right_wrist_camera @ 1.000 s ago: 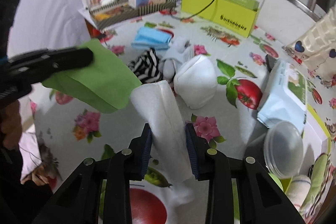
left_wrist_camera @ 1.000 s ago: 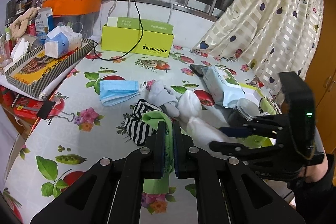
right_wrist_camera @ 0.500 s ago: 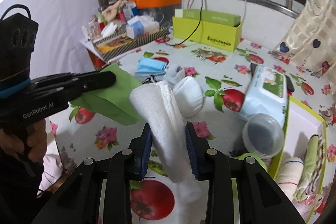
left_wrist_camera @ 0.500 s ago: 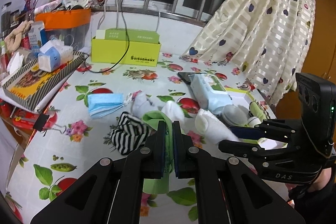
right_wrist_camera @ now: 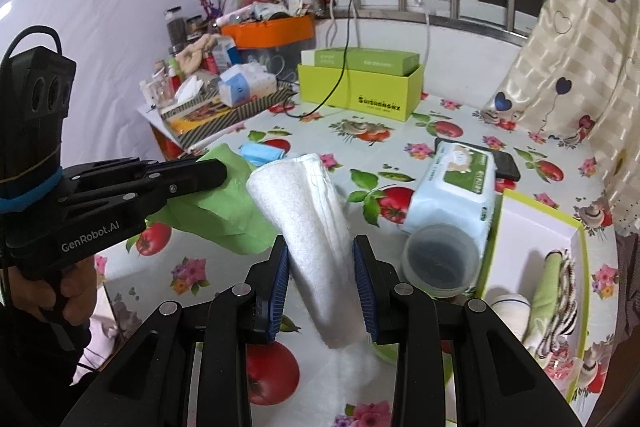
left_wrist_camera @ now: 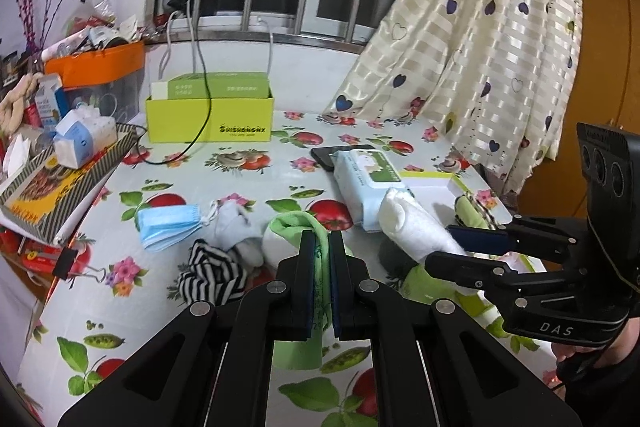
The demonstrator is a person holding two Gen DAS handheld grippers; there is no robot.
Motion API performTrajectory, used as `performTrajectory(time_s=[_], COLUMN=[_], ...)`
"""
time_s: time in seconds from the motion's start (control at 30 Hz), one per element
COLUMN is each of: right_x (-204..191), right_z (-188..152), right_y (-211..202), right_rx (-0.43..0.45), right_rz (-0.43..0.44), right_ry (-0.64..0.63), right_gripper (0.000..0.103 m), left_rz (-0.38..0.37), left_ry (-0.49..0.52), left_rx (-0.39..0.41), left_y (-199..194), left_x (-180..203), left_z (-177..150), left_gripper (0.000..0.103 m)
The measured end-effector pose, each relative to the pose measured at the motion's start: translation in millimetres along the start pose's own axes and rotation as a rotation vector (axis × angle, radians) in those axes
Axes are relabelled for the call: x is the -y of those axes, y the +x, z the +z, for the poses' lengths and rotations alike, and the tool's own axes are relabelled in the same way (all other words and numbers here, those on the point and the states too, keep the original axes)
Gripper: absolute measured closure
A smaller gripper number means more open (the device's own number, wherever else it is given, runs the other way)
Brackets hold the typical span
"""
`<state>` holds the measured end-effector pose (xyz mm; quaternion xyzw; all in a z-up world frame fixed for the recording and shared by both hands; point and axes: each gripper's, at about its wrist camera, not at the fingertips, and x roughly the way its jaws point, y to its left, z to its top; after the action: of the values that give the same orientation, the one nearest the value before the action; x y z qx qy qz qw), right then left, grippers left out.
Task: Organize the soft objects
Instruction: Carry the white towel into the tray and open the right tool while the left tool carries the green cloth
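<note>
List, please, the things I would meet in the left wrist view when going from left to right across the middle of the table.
Blue face mask → striped sock → green cloth in the left hand-held gripper → white rolled towel in the right hand-held gripper.

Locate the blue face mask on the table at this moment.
In the left wrist view the blue face mask lies flat on the table's left side, beside the pale sock and behind the striped sock.
</note>
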<state>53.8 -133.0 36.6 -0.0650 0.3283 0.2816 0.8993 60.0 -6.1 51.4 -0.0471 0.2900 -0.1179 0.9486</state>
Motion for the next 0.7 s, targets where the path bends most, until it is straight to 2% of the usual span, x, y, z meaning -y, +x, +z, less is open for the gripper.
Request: performTrajectory(time_s=[0.7], right_x=[43.0], right_z=[-12.6], right_y=[-36.7], right_rx=[0.071], right_rz=[-0.056], right_ry=[0.081], right_gripper=[0.073], left_rz=[-0.035], left_ry=[0.073], left_rx=[-0.004], left_y=[15.9], left_x=[43.9], left_z=[18.9], left_gripper=[0.097])
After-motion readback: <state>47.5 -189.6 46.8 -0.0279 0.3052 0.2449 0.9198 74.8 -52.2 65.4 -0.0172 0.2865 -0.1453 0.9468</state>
